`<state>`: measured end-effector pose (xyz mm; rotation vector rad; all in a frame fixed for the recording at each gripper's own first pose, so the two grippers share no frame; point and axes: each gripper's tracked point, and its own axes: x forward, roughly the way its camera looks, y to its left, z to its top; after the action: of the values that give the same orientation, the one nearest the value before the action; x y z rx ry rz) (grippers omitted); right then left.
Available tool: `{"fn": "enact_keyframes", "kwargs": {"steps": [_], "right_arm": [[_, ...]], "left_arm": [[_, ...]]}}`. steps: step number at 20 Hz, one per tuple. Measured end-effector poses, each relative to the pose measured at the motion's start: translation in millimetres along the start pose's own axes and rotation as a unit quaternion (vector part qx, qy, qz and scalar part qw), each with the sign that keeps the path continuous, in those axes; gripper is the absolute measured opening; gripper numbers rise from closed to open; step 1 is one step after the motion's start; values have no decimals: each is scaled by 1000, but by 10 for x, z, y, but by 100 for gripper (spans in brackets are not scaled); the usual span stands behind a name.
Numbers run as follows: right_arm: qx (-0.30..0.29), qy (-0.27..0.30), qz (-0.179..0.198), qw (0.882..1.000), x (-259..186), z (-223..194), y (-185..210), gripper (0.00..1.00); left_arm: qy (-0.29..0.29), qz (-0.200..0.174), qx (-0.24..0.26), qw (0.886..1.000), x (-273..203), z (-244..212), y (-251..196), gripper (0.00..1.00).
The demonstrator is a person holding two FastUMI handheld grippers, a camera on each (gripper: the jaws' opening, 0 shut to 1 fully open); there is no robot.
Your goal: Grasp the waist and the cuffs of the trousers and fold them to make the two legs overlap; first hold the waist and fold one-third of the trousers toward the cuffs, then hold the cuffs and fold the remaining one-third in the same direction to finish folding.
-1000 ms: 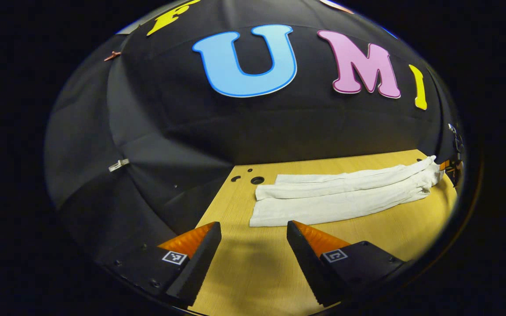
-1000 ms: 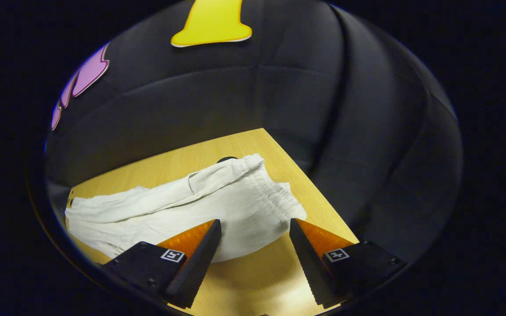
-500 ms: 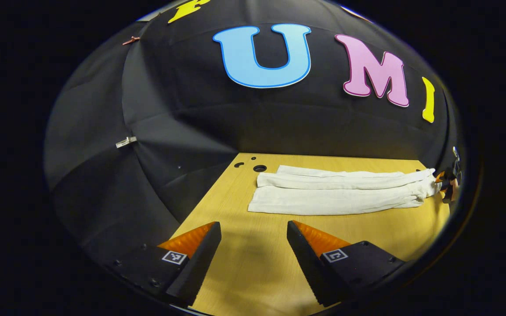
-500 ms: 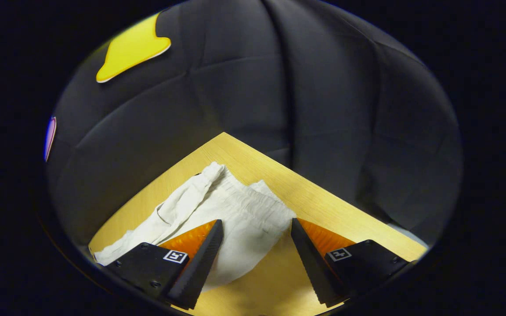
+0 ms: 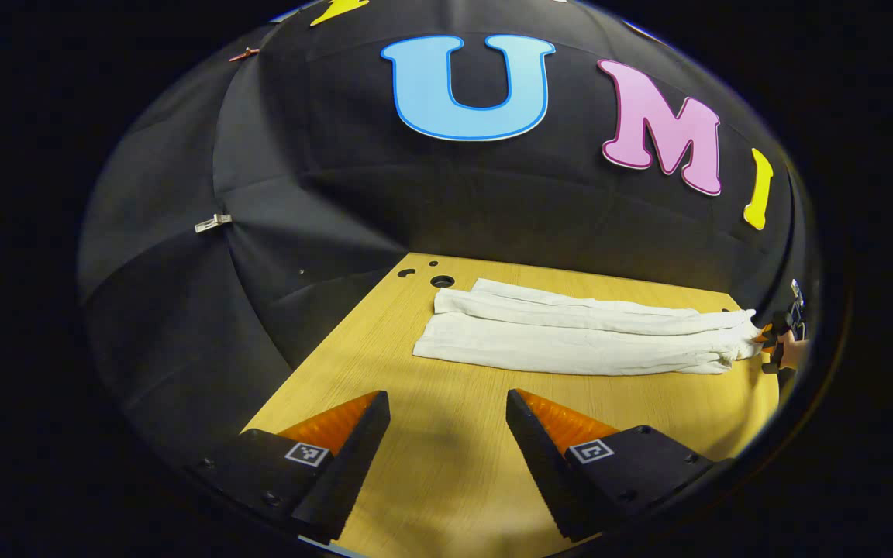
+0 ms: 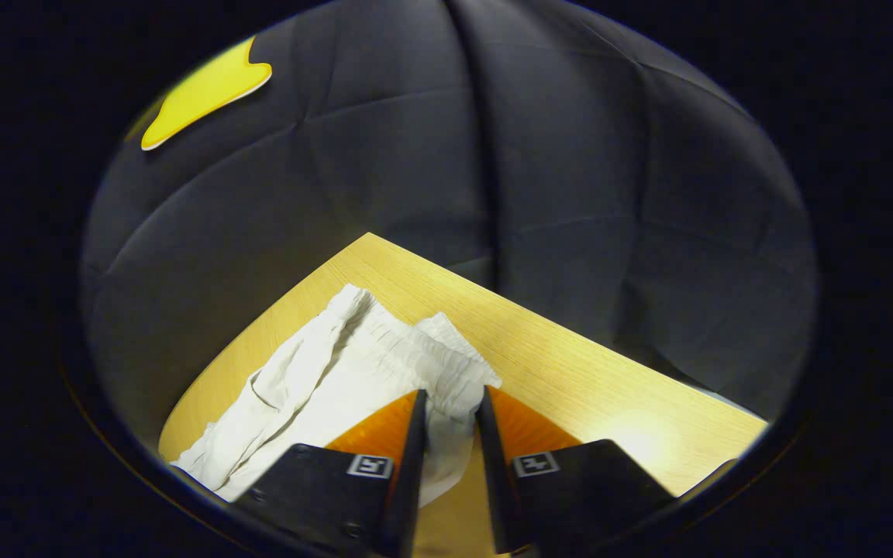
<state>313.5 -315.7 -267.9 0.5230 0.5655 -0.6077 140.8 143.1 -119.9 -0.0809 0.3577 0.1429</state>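
White trousers [image 5: 570,341] lie flat along the wooden table [image 5: 431,473], legs side by side, cuffs [image 5: 440,329] toward the left. My left gripper [image 5: 446,403] hovers open over bare wood, a short way in front of the cuffs, with nothing between its fingers. In the right gripper view the gathered waist [image 6: 415,356] lies near the table's corner. My right gripper [image 6: 450,395] is shut on the waistband's near edge, cloth pinched between both fingers. The left gripper view shows that right gripper [image 5: 774,346], held by a hand, at the trousers' far right end.
Black cloth walls close in the table on the back and both sides. Three round holes [image 5: 442,280] sit in the table's back left corner, just beyond the cuffs. The table's right edge [image 6: 609,349] runs close past the waist.
My right gripper has gone from wide open over the waist to shut on the waistband. My left gripper has stayed open and shifted slightly, so the trousers sit a bit farther left in its view.
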Motion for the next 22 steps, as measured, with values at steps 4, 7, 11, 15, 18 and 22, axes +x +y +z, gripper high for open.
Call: {"fn": "enact_keyframes", "kwargs": {"steps": [4, 7, 11, 15, 18, 22], "right_arm": [[7, 15, 15, 1000, 15, -47, 42, 15], [9, 20, 19, 1000, -23, -14, 52, 12], [-27, 1, 30, 999, -182, 163, 120, 12], [-56, -39, 62, 996, -501, 487, 349, 12], [-65, -61, 96, 991, -805, 650, 609, 12], [-105, -85, 157, 978, -1246, 740, 966, 12]], "left_arm": [[0, 0, -7, 1000, 19, -8, -32, 97], [5, -3, -8, 1000, 19, -14, -42, 97], [2, 2, -18, 1000, -22, 48, 54, 97], [2, 10, -20, 1000, -44, 31, 160, 96], [-2, 7, -24, 1000, -74, 33, 130, 97], [-6, 1, -17, 1000, -141, 25, 113, 97]]}}
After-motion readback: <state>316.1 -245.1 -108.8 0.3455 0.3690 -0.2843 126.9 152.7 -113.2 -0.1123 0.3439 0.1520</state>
